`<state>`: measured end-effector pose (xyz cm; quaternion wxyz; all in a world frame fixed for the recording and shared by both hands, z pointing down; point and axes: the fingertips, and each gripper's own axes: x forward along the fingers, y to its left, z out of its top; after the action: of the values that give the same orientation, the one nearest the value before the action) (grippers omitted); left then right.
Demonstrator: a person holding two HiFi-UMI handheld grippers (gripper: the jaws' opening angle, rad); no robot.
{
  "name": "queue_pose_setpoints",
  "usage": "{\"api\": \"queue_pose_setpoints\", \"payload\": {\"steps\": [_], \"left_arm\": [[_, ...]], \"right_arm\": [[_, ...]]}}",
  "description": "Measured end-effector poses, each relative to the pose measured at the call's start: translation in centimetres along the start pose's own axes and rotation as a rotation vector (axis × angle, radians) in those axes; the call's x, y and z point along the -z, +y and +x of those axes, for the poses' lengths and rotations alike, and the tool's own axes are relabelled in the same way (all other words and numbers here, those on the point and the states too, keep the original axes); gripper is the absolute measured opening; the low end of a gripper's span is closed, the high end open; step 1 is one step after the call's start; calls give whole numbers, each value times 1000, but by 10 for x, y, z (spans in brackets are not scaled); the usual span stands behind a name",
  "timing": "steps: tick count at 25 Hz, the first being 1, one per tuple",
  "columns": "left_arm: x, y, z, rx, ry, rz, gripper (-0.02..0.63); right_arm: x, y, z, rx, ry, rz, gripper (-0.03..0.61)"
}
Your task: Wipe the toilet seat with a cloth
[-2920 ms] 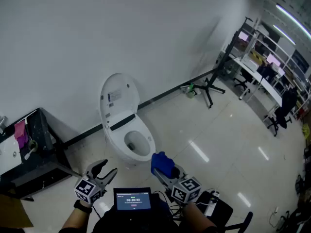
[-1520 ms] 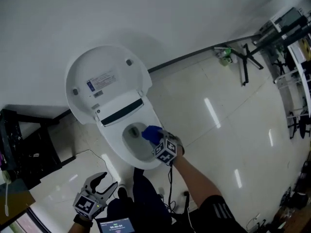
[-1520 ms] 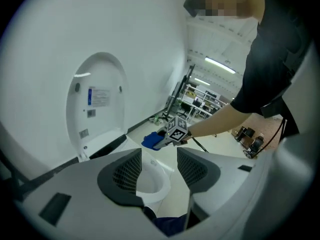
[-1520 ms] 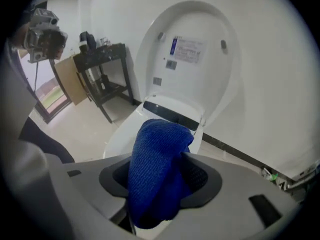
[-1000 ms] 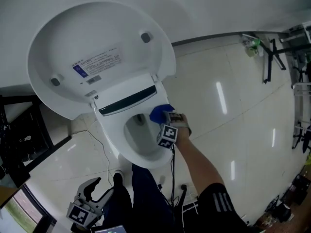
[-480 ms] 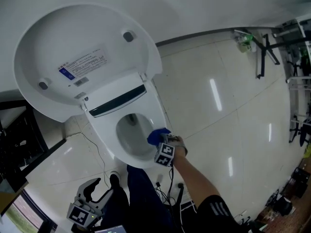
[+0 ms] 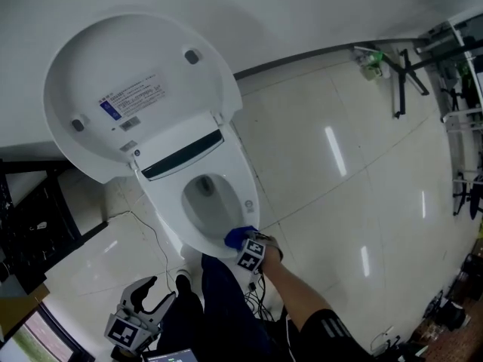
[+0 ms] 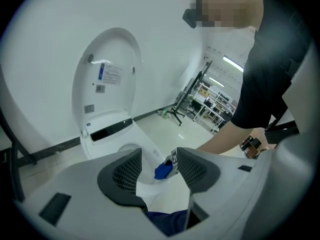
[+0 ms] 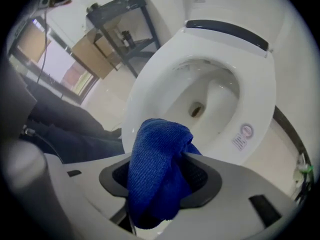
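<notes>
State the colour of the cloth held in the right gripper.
Blue: the textured blue cloth shows best in the right gripper view.

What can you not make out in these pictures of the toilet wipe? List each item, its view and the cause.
- Contact between blue cloth and toilet seat: right gripper view, the cloth hides it; head view, too small.
- Print on the lid label: head view, too small.
- Text on the round sticker: right gripper view, too small.
- What the shelves hold: head view, too small, cut off by the right edge.
</notes>
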<state>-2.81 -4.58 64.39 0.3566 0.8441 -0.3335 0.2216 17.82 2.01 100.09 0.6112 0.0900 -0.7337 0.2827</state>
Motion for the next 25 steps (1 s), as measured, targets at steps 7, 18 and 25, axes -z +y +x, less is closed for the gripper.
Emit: {"api": "queue_pose_setpoints", "payload": {"steps": [7,18,25], "left_arm": [[-17,-6,-28,-5,-69,34,229],[-78,-39,-96,53,-237,157,229],[-85,-82,-178,121,-319,271,229]], "right_arm": [[-58,-46,-109,159,-330,229,244],[-147,39,-329,242,-763,328,244],[-155,153,-418,265,-943,383,244]]}}
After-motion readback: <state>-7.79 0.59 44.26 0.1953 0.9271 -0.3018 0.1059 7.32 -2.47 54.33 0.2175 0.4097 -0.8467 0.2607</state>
